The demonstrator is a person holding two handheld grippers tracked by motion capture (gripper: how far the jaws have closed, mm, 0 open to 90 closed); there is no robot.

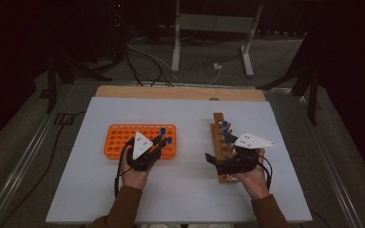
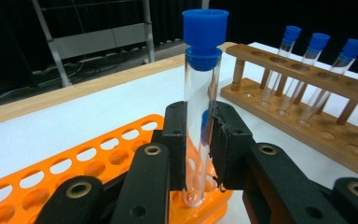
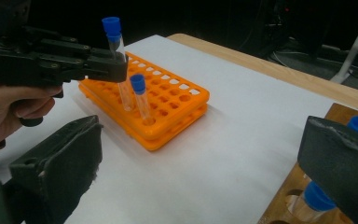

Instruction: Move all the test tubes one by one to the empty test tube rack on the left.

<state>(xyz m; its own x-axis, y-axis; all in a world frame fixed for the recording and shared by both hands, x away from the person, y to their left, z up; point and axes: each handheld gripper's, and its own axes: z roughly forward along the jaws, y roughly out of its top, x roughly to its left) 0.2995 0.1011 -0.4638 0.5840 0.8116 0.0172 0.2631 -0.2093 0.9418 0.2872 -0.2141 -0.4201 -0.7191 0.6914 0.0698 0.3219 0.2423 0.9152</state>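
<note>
Gripping unlabelled test tube (image 2: 200, 116) (blue-capped)

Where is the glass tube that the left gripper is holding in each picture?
High view: the held tube shows as a blue cap at the tip of the left gripper, over the right end of the orange rack.
Left gripper view: centre, upright between the jaws.
Right gripper view: upper left, clamped above the rack.
Shared landmark: the orange rack.
</note>
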